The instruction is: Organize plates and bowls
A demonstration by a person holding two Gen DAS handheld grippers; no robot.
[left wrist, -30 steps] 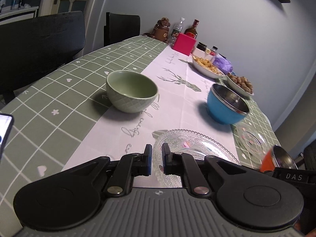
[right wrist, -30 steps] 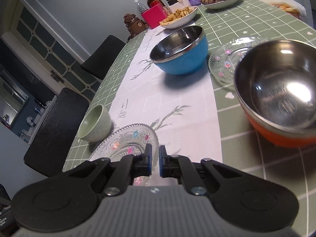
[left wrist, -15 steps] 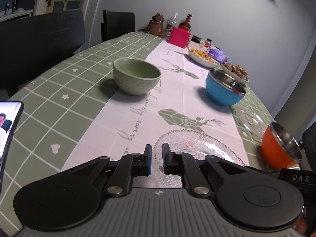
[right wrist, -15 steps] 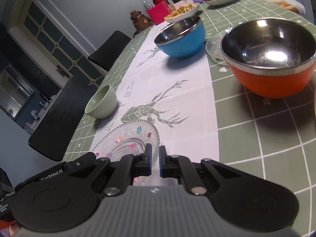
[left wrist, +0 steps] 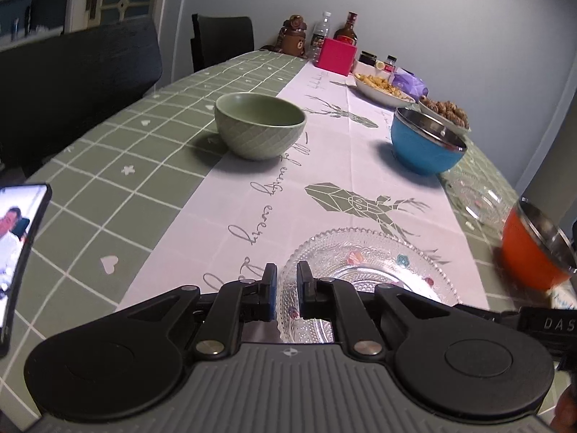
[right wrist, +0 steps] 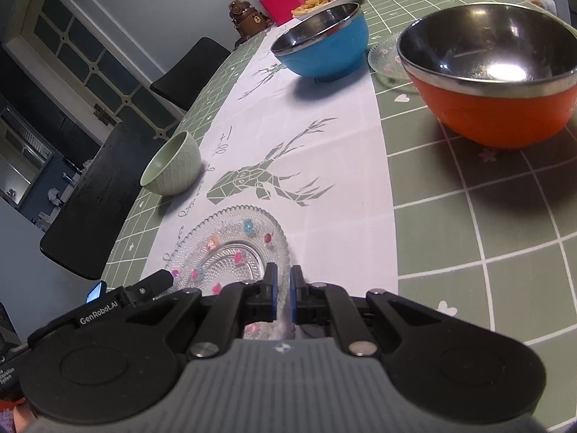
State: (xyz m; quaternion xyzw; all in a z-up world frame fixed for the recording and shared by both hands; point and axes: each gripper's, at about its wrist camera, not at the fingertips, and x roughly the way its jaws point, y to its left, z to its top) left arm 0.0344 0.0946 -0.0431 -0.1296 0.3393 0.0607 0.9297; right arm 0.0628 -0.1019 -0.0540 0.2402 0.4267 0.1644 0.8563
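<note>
- Step, my read: nothing picked up. Left gripper [left wrist: 286,290] and right gripper [right wrist: 283,294] both pinched together, empty, hovering over near edge of glass plate [left wrist: 364,270].
- Next: spread one claw, take the plate's rim.
- Around: green bowl [left wrist: 259,124], blue bowl [left wrist: 427,142], orange bowl [right wrist: 487,75], second glass plate [right wrist: 387,59], all apart.
- Phone [left wrist: 20,249] sits left; path clear.
</note>
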